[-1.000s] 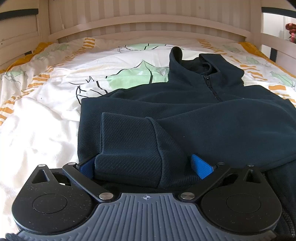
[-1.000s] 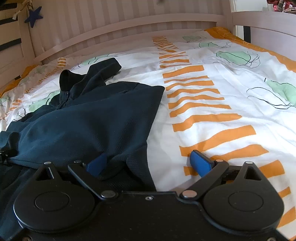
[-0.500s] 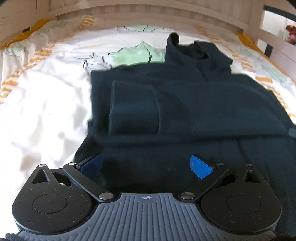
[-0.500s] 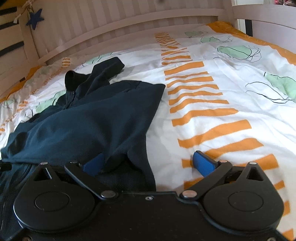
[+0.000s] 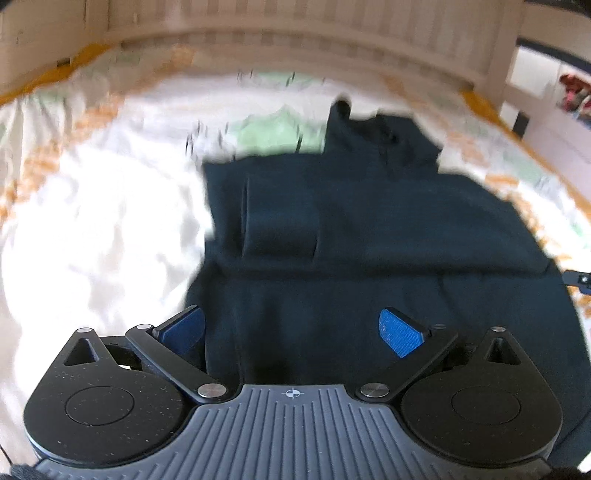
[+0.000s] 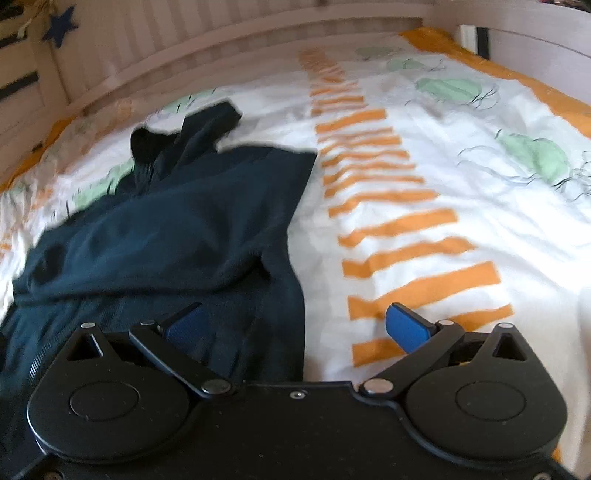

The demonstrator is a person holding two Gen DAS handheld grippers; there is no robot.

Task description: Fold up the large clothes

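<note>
A dark navy zip-neck fleece [image 5: 369, 229] lies on the bed, collar toward the headboard, with a sleeve cuff [image 5: 280, 221] folded onto its chest. My left gripper [image 5: 291, 328] is open and empty above the fleece's lower part. In the right wrist view the fleece [image 6: 177, 229] lies at the left, its side folded over. My right gripper [image 6: 295, 328] is open and empty over the fleece's right edge. The right gripper's tip also shows at the edge of the left wrist view [image 5: 580, 280].
The duvet [image 6: 443, 184] is white with orange stripes and green prints. A slatted wooden headboard [image 5: 295, 40] and side rails [image 6: 535, 40] enclose the bed. A blue star [image 6: 59, 26] hangs at the upper left.
Both grippers have pulled back and risen from the fleece. The left gripper let go of the sleeve cuff, which now lies flat on the chest. The view is motion blurred.
</note>
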